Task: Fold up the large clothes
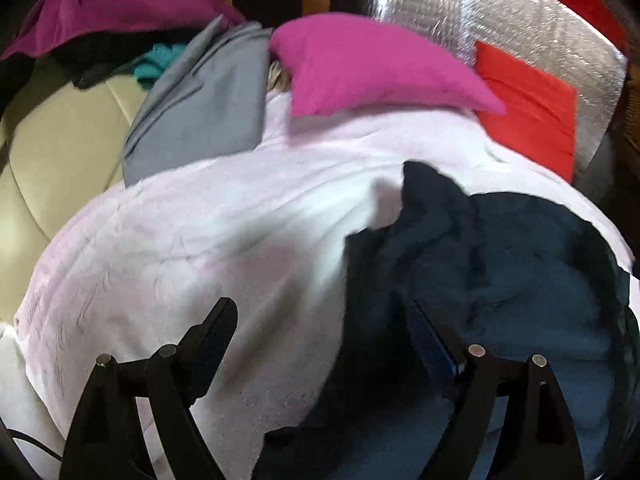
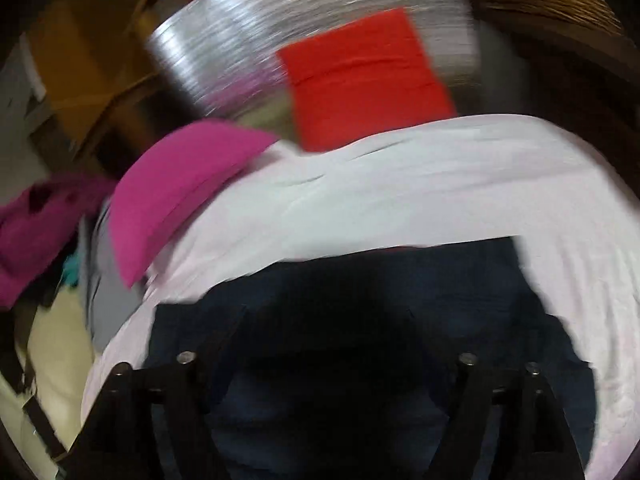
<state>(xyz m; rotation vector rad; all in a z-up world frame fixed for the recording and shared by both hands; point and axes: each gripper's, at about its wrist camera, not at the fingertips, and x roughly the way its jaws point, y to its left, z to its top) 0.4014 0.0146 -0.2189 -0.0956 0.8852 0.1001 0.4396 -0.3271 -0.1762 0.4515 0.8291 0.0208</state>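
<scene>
Two views disagree on the dark navy garment (image 1: 492, 264): crumpled from the left wrist, flat-edged (though blurred) from the right (image 2: 360, 320), lying on a pale pink sheet (image 1: 192, 240). Left tongs (image 1: 324, 320) spread wide, gripping nothing; right tongs (image 2: 324, 320) likewise parted above navy cloth. Only the left shows teal fabric (image 1: 154, 65) clearly.

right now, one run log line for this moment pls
stage: fold start | left hand-held gripper: open over navy garment edge | right hand-held gripper: open above it | surface: pale pink sheet
</scene>
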